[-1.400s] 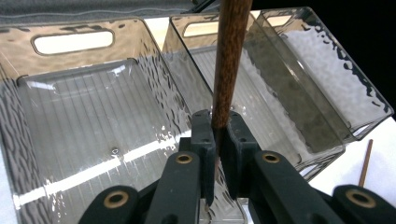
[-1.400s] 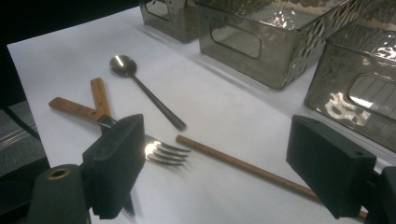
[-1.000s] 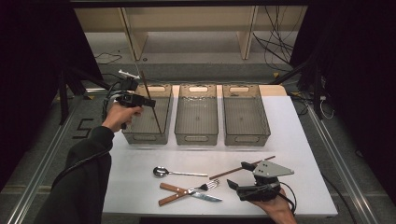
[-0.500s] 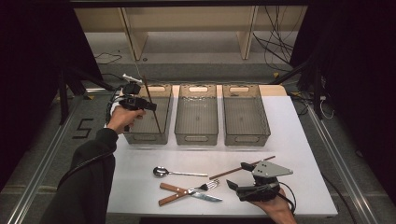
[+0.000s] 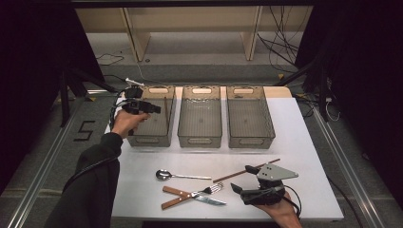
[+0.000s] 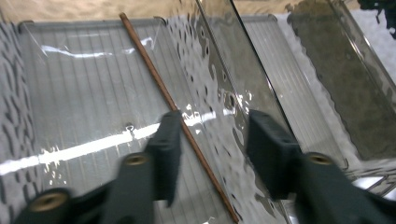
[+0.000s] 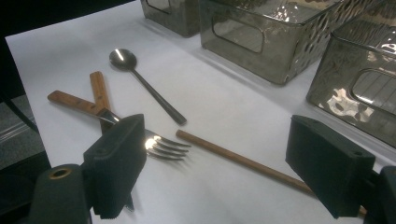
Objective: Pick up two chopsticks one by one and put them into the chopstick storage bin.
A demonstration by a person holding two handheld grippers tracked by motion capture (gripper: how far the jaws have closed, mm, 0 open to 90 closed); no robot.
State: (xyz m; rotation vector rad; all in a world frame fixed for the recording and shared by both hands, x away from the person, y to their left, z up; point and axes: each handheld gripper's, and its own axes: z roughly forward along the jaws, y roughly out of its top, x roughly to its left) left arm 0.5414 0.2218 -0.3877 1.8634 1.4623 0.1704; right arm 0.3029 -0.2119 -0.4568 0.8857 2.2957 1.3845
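Two empty bins (image 5: 200,116) (image 5: 249,115), spoon (image 5: 180,175), fork (image 5: 190,196), perhaps a knife (image 5: 195,197).

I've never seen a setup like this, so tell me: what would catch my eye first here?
Probably the three smoky see-through bins lined up at the far side of the white table. The left tongs hover open over the left bin, having just been opening, with a brown chopstick lying below in that bin. Nearer the person lie a spoon, a wooden-handled fork crossed over a knife, and another chopstick beside the open right tongs.
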